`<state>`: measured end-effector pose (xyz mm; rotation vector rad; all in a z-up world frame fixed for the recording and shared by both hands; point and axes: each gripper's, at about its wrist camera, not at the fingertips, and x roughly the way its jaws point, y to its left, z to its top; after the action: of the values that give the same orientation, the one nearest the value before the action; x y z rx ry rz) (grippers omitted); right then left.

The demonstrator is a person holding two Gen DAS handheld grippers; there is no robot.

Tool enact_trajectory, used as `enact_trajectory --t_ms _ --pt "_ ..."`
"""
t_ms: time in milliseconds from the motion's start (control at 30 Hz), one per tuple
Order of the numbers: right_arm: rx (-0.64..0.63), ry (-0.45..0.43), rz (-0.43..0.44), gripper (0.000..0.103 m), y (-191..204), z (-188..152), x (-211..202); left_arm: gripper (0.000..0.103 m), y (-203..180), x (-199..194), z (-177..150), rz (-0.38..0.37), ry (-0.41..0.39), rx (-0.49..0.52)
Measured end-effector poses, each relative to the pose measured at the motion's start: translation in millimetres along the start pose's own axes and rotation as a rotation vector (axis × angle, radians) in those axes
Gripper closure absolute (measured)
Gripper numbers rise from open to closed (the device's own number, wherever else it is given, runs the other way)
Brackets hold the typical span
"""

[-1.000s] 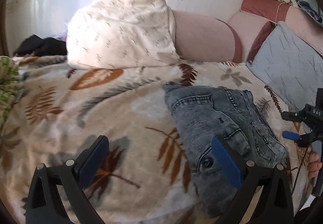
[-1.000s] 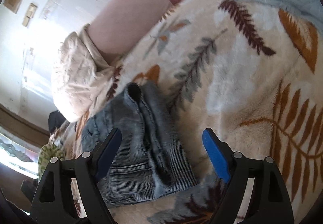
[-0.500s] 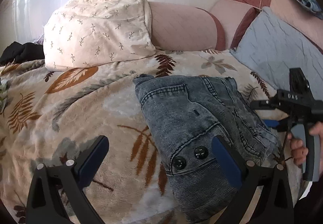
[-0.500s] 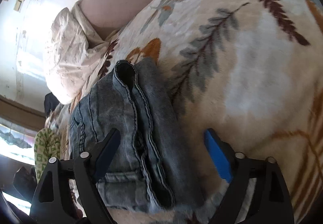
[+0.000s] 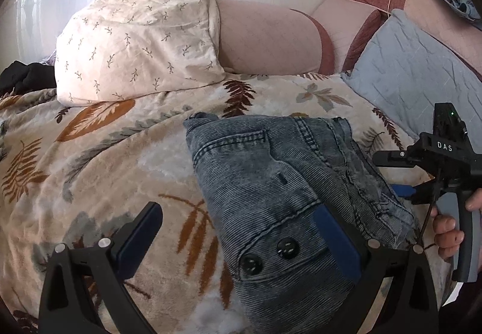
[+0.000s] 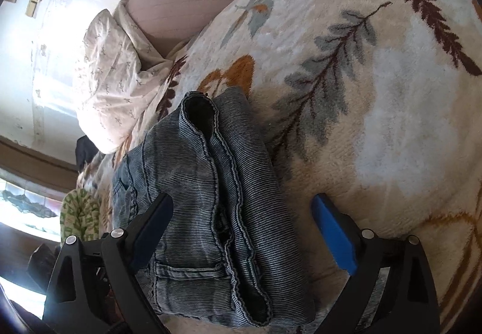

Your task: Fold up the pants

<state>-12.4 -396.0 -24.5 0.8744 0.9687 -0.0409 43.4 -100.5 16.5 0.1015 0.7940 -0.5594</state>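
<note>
While denim pants (image 5: 286, 192) lie folded at 5 o'clock on leaf blanket (image 5: 90, 159), L gripper (image 5: 238, 231) wide/empty, R gripper (image 6: 241, 222) jaws just opened wide, straddling stack, prob. releasing.

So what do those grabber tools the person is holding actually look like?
Each is a black plastic frame ending in two blue-padded fingers, with silver screws at the joints. The right gripper has a grey pistol handle, white letters "DAS", a small green light and a thin black cable.
</note>
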Motion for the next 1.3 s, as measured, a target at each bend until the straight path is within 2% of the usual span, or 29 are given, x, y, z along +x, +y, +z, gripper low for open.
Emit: enact_trajectory --t_ms 300,533,833,1300 --pt "-0.003 0.036 0.042 0.008 8.2 -4.6 7.5 0.0 -16.5 1.5 -1.2 -0.031 0.006 0.043" --pt "0.005 0.027 0.042 0.008 8.6 -6.6 8.7 0.0 -23.3 3.8 -4.2 -0.06 0.022 0.056" --pt "0.023 0.023 0.052 0.008 8.0 -7.4 9.2 0.0 -21.2 16.5 -7.0 -0.094 0.07 0.02" --pt "0.023 0.022 0.056 0.008 11.5 -10.0 10.8 0.0 -18.4 20.1 -7.9 -0.114 0.074 -0.018"
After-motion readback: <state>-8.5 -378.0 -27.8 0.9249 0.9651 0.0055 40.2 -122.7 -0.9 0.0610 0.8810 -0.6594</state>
